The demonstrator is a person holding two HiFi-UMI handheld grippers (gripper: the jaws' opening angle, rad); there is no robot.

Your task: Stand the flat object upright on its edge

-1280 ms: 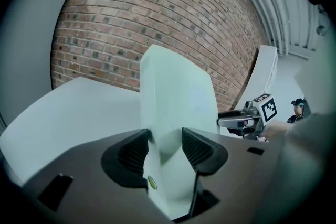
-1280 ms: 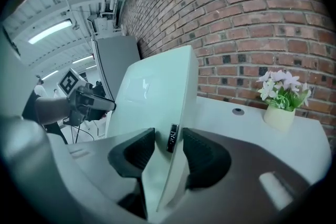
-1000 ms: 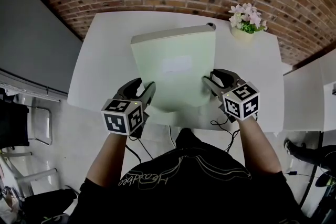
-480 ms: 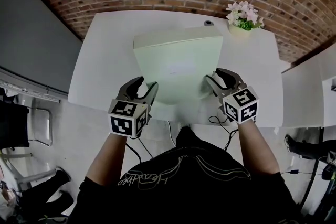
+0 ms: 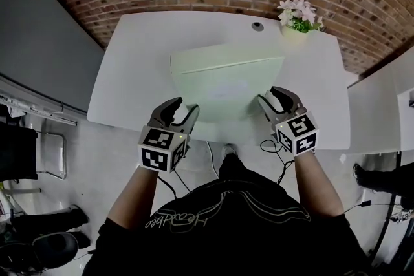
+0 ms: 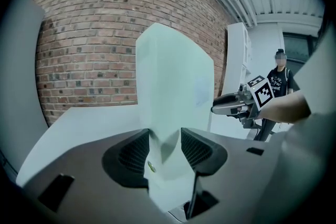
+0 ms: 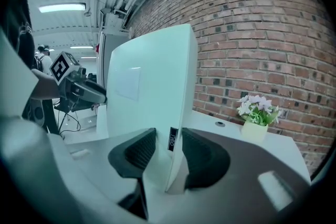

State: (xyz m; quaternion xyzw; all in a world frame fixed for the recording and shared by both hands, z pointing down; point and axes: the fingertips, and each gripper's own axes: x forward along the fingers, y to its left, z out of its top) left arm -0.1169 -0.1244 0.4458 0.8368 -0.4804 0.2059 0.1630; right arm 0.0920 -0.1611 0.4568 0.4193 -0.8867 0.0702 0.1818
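Currently the box (image 5: pixel 226 77) sits mid-frame on the table (image 5: pixel 136 61), tipped up and probably not yet square on its edge. The left gripper (image 5: pixel 186 112) clamps its lower left side, jaws just tightened. The right gripper (image 5: pixel 268 99) clamps the lower right. Risk: both pinches are low on a tall panel, so it may pivot or topple toward the top of the frame. The flower pot (image 5: pixel 297 26) at upper right stands near that fall path, with a grommet (image 5: pixel 258 26) beside it.

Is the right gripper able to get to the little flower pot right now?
Probably not yet. The right gripper is clamped on the edge of the pale green box, so it's busy. The flower pot stands further back on the table, with bare table in between.
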